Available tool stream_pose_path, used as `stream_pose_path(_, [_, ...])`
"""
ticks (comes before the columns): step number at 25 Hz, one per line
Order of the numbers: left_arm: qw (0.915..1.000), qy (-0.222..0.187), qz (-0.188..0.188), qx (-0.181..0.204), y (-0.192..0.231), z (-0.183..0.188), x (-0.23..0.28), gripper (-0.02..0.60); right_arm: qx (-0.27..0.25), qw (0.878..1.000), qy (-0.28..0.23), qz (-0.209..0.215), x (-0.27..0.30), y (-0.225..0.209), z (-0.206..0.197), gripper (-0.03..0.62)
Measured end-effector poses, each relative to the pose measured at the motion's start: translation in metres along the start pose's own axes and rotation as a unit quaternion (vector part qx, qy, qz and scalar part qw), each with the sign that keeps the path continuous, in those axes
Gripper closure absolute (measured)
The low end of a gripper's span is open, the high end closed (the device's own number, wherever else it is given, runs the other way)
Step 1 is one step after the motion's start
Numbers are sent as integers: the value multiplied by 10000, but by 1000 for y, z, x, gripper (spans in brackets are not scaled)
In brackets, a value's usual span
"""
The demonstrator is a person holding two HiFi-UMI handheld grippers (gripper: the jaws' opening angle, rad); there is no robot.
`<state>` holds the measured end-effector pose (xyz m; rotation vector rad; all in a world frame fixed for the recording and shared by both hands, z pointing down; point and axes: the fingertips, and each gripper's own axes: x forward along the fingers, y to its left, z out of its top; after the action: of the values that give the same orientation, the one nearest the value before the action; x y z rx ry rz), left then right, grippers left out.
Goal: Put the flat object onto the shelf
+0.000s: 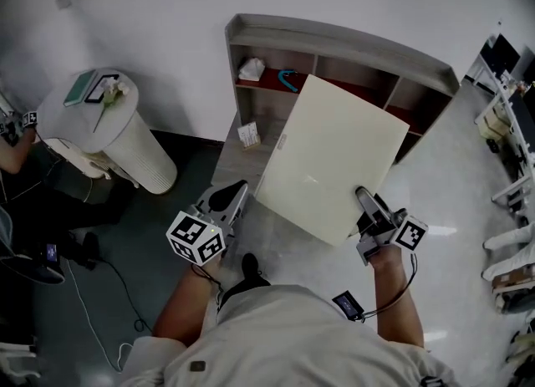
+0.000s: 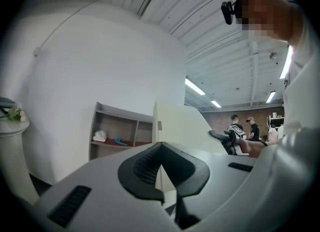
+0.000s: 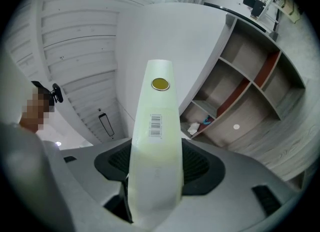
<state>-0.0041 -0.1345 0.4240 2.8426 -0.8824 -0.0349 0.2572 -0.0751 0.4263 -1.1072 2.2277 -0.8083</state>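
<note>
A large flat cream board [image 1: 334, 160] hangs tilted in front of the grey shelf unit [image 1: 334, 43], and its far corner reaches the red middle shelf. My right gripper [image 1: 364, 201] is shut on the board's near right edge. In the right gripper view that edge [image 3: 155, 141] runs up between the jaws of the right gripper [image 3: 156, 161], with a barcode label and a round yellow sticker on it, and the shelf unit [image 3: 250, 85] lies beyond. My left gripper [image 1: 230, 197] is shut on nothing, just left of the board's near corner. Beyond the left gripper [image 2: 161, 148] stand the board [image 2: 180, 121] and the shelf unit [image 2: 115, 131].
A white crumpled cloth [image 1: 251, 68] and a teal object [image 1: 288, 80] lie on the red shelf, and a small white box [image 1: 248, 134] sits lower down. A white cylindrical stand [image 1: 109, 134] stands at the left. Desks [image 1: 510, 126] line the right edge. People [image 2: 242, 128] stand far off.
</note>
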Motion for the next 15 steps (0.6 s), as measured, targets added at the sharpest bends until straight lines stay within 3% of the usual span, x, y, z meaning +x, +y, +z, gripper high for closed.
stream_pose_path(3, [10000,-2,-44,5,49,15,5,566,-83,10000,-36,-21,49,-2,4,307])
stream_pose_path(8, [9998,-60,-142,94,81,33,0,567,-242,9996,-151,9,86,9,7,307])
stream_pose_path(12, [9996,-70,-240,146,138,51,2,566,-366,9991,-192,14,148,11,7,308])
stream_pose_path(15, [9992,-90,-308,224,158,58,2,566,-422,9988,-247,39,171,14,5,309])
